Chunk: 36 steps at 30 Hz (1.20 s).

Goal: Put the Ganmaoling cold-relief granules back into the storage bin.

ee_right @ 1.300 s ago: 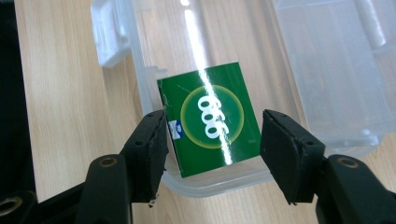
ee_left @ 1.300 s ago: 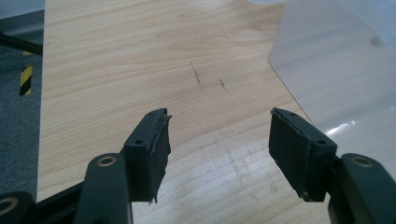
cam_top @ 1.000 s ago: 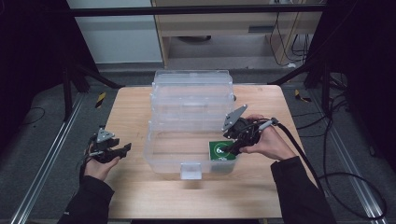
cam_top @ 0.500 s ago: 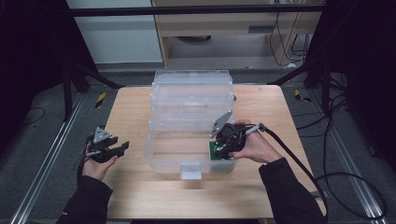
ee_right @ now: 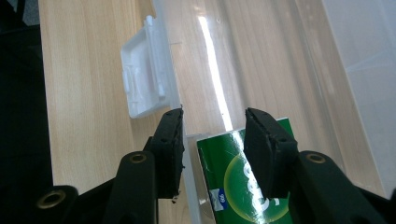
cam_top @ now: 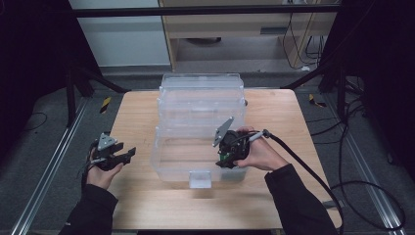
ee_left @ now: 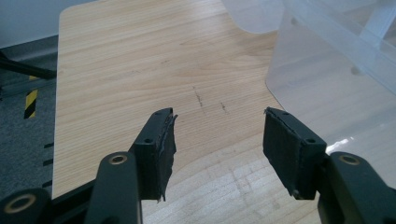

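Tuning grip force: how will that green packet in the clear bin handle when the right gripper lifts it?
The green packet looks flat and thin, so probably light. Its glossy printed face suggests it may slip between pads. It lies against the clear bin's front wall, which stands between the right gripper's jaws, so access looks awkward.

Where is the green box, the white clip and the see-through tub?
green box [ee_right: 233, 186], right gripper view, on its printed top face
white clip [ee_right: 142, 79], right gripper view, middle of the latch
see-through tub [cam_top: 169, 169], high view, front left wall

From above we overlook the whole table [cam_top: 147, 205]; our gripper cameras sit close, sharing the clear plastic bin [cam_top: 195, 122] ahead.
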### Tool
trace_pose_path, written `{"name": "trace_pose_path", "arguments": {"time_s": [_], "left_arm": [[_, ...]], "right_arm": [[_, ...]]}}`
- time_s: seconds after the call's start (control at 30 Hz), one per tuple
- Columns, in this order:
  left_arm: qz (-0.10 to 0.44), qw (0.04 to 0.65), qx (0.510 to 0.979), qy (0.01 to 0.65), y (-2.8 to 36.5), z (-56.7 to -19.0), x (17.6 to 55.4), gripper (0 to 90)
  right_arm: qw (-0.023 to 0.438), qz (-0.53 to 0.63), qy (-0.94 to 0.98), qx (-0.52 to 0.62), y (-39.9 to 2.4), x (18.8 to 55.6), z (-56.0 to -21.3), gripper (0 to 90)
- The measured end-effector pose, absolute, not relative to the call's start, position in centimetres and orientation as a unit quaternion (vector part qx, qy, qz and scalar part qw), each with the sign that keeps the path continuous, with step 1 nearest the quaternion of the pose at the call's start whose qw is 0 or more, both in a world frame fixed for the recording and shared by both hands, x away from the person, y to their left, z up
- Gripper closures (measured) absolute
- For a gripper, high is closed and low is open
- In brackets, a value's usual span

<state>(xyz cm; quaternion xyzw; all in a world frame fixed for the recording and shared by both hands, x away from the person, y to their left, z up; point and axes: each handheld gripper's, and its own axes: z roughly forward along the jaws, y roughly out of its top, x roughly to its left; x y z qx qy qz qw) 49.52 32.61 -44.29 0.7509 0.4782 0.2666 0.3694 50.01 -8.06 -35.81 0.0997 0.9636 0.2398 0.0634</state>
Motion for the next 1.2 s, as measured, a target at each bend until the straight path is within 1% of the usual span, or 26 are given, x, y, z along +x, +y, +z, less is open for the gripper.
{"name": "trace_pose_path", "arguments": {"time_s": [0.33,0.5,0.83,1.2], "left_arm": [[0.265,0.372,0.752,0.475,32.5,-44.4,49.5,41.2],[0.265,0.374,0.753,0.473,32.5,-44.3,49.5,40.1],[0.264,0.382,0.749,0.472,32.6,-44.0,49.5,38.0],[0.264,0.388,0.751,0.465,32.5,-43.5,49.5,34.3]], "right_arm": [[0.056,0.239,0.965,0.095,-6.9,49.8,-36.1,55.4],[0.051,0.230,0.968,0.088,-6.1,49.8,-36.3,56.3],[0.036,0.211,0.974,0.071,-5.2,49.7,-37.6,57.7],[0.018,0.193,0.978,0.072,-4.4,49.6,-39.0,56.9]]}}
